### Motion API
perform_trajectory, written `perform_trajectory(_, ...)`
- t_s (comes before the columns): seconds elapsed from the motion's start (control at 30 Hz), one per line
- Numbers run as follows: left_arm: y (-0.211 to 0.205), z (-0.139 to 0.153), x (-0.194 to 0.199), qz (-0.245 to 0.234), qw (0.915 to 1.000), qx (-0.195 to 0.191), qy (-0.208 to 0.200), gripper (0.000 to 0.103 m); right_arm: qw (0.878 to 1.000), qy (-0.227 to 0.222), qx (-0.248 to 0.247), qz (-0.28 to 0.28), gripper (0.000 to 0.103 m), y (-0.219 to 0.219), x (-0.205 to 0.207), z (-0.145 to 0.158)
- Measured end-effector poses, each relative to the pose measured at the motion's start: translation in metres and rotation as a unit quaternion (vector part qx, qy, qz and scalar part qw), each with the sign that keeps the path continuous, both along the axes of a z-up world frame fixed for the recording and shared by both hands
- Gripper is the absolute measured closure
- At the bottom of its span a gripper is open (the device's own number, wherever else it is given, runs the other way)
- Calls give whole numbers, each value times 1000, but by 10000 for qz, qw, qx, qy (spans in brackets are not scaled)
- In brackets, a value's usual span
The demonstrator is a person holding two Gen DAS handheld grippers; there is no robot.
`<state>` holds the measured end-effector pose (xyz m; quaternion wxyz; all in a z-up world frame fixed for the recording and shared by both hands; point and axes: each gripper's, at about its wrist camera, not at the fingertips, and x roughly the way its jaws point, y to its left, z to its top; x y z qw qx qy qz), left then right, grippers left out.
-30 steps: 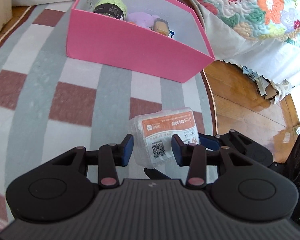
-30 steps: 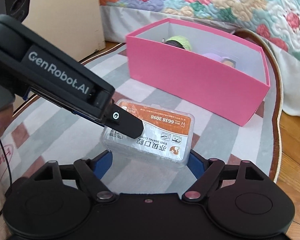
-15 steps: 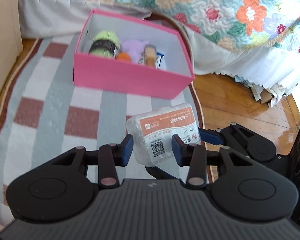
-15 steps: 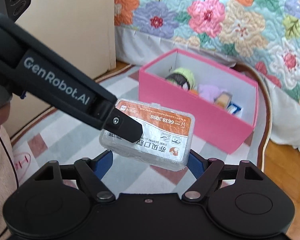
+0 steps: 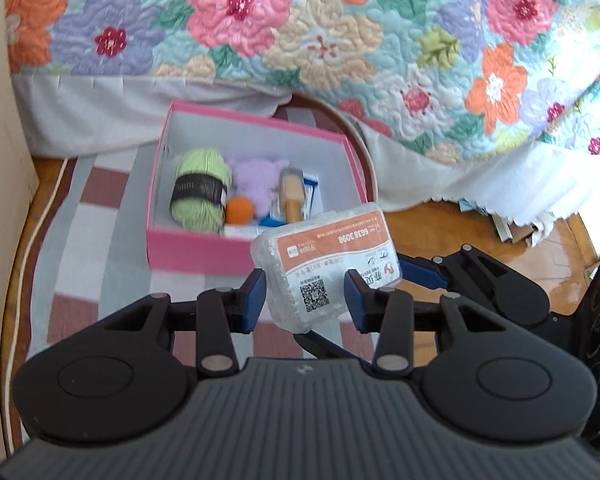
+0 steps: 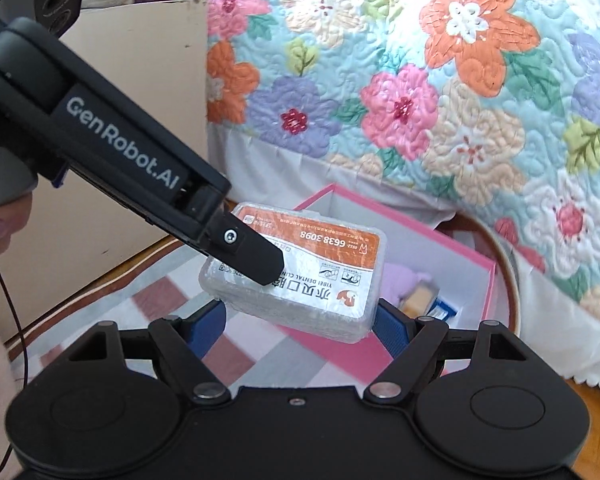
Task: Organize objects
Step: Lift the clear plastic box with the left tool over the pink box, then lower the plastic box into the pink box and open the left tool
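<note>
Left wrist view: packet (image 5: 332, 264) clamped by left gripper (image 5: 304, 296) and right gripper (image 6: 300, 320); keep level, lower into pink box (image 5: 188, 256).

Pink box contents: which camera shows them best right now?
The left wrist view: it looks down into the pink box, showing green yarn, an orange ball and a purple plush. The right wrist view shows only one corner, the held packet blocking the rest.

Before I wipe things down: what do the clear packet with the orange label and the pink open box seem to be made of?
Clear packet with the orange label: probably thin, soft plastic film, glossy; its translucent, wrinkled edges catch light. The label looks like printed paper or film.
Pink open box: likely cardboard, matte; flat thin walls, sharp folded corners, pale plain inside.
</note>
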<state>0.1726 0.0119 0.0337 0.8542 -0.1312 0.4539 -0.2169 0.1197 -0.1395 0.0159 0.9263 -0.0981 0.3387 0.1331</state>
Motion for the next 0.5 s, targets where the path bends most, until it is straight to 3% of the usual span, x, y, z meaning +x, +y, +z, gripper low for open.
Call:
perform_trajectory(0.23,-15,-11,61,236,9997,13,-60,60,9997,229,39,-106,20,-21,64,-9)
perform_trajectory(0.37,-27,-29,106,440,9989,8,-133,58,9973,470,440,-354,20,-41,109,-21)
perform_trajectory(0.5,-34,-57,154,607,9978,-217,125,58,9935,691,700,-571,20,-62,153,-42)
